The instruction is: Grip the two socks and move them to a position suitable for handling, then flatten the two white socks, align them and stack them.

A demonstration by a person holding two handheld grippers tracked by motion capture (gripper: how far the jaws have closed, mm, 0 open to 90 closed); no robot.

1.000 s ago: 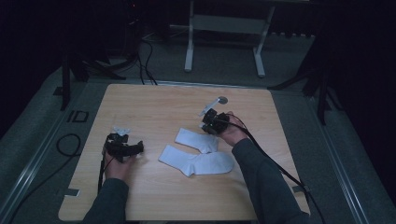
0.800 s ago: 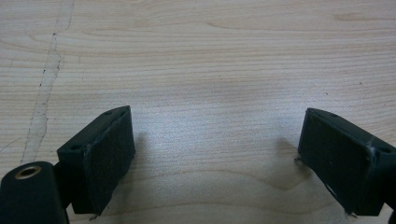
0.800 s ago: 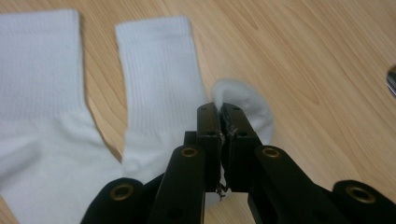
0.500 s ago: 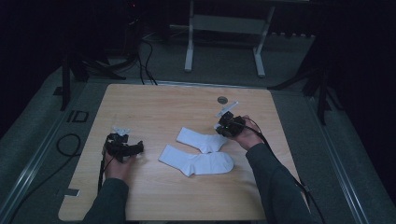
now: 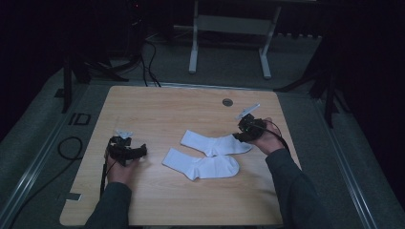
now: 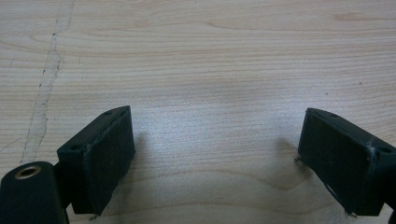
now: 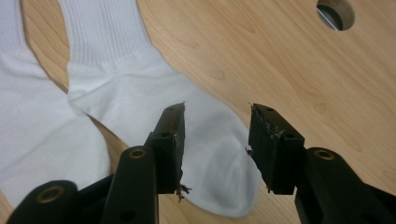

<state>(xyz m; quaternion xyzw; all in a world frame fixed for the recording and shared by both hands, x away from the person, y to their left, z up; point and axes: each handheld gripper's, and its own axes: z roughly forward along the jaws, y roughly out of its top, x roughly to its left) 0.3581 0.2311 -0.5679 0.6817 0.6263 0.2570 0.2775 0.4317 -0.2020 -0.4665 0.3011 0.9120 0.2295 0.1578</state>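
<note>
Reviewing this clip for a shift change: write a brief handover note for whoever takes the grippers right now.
Left gripper: open, low over bare table, holding nothing.
Right gripper: jaws just opened, now above the toe of the far sock, not pinching it.
Near sock: flat, its heel meeting the far sock.
Done: the far sock has been drawn out straight toward the right.
Left: probably pairing or folding the socks; neither is stacked or folded yet.
</note>
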